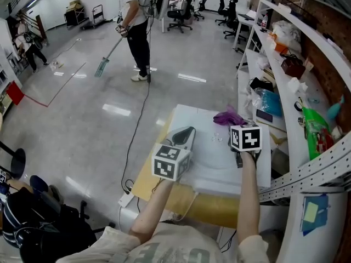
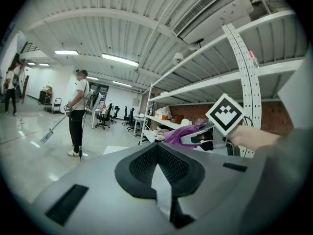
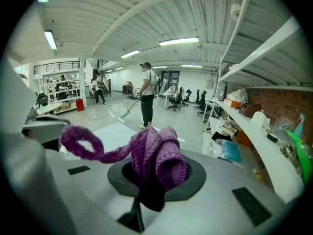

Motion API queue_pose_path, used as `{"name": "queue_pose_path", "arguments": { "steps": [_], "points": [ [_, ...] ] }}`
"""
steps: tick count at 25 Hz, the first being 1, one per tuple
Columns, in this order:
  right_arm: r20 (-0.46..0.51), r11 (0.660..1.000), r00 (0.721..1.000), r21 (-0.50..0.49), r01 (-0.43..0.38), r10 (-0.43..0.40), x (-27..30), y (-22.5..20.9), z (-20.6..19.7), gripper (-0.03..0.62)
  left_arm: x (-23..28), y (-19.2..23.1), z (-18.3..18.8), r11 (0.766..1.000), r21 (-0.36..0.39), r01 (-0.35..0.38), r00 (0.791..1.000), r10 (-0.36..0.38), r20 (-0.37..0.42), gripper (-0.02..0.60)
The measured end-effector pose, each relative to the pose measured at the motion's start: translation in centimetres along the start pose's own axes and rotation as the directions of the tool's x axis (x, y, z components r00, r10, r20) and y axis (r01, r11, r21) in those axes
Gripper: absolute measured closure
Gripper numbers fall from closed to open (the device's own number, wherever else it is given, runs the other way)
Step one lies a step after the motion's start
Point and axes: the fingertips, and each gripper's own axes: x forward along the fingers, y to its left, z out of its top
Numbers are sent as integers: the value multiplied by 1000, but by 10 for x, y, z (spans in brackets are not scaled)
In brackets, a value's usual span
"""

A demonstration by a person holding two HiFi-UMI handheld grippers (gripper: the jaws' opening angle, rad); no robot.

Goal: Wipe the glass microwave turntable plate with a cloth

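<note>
The glass turntable plate (image 1: pixel 215 156) lies on the white table (image 1: pixel 186 116) and shows only faintly, by a curved rim and a few glints. My right gripper (image 1: pixel 235 125) (image 3: pixel 154 173) is shut on a purple knitted cloth (image 1: pixel 228 116) (image 3: pixel 159 155), held over the plate's far side; a loop of the cloth hangs out to the left (image 3: pixel 80 143). My left gripper (image 1: pixel 185 135) (image 2: pixel 159 168) hovers at the plate's left edge, shut, with nothing visible between its jaws. The left gripper view also catches the right gripper (image 2: pixel 195 137) and the cloth (image 2: pixel 182 132).
White shelves (image 1: pixel 285 86) crowded with bags and boxes run along the right, close to the table. A person (image 1: pixel 137 32) mops the floor behind. A cable (image 1: pixel 140 119) trails across the floor to the table's left. Office chairs (image 1: pixel 181 12) stand at the back.
</note>
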Motion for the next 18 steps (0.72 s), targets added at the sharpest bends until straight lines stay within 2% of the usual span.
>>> {"name": "queue_pose_path", "arguments": {
  "steps": [2,6,11,18],
  "points": [
    [-2,1000,1000,-9,-7,7,-4,2,-3,528,4,-11,2,999,31,22,1000,-22,-4,580],
    [-9,999,999,-17,-39,39,-19,11,-12,528,9,-32,3,997,41,71,998,-71,-3,580],
    [-9,996,996,-4,-87,86,-47,27,-30,527,8,-46,-5,988,135,71,997,-66,-39,580],
    [27,990,990,13,-139,139,-97,56,-51,528,7,-69,-22,983,151,105,993,-96,-70,580]
  ]
}}
